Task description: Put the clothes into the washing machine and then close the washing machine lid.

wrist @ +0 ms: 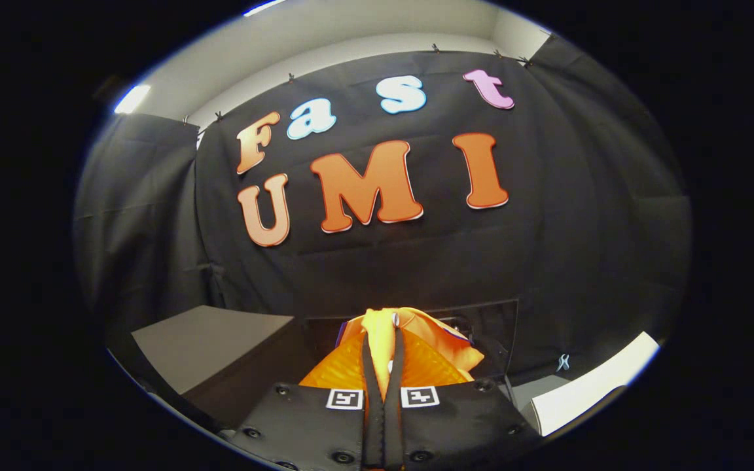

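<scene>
The gripper [382,340] pinches an orange garment [416,356], both fingers pressed close together on a fold of the cloth, which bunches up between and just ahead of them and spills to either side. The grip takes in a narrow fold, so the rest of the fabric hangs free; a quick swing could let it slip out, or a trailing edge could catch on the dark box [488,327] just beyond the fingers, which may be the washing machine, though its opening cannot be made out. If cloth drapes over a rim there, the lid would probably not shut cleanly later. The gripper is held tilted upward, looking at the booth wall rather than down at the work, with a grey surface [207,340] off to its left and a white edge [586,392] to its right.
</scene>
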A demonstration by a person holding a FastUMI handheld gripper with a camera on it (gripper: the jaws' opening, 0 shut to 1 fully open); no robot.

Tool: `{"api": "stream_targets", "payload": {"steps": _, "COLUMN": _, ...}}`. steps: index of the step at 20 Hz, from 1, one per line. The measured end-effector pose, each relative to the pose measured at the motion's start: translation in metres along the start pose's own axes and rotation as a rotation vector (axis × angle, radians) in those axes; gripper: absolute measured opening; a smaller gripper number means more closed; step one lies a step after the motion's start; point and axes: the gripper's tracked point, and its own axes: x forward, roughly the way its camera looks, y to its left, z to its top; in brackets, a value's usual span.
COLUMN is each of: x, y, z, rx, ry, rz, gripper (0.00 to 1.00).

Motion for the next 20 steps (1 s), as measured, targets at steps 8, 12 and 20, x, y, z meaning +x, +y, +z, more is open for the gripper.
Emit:
{"api": "stream_targets", "payload": {"steps": 8, "x": 0.032, "y": -0.031, "z": -0.082, "rx": 0.046, "ry": 0.103, "rz": -0.068, "gripper": 0.08}}
{"api": "stream_targets", "payload": {"steps": 12, "x": 0.044, "y": -0.057, "z": -0.136, "rx": 0.057, "ry": 0.188, "rz": -0.122, "gripper": 0.08}}
{"api": "stream_targets", "payload": {"steps": 20, "x": 0.092, "y": -0.067, "z": -0.226, "rx": 0.069, "ry": 0.378, "rz": -0.138, "gripper": 0.08}}
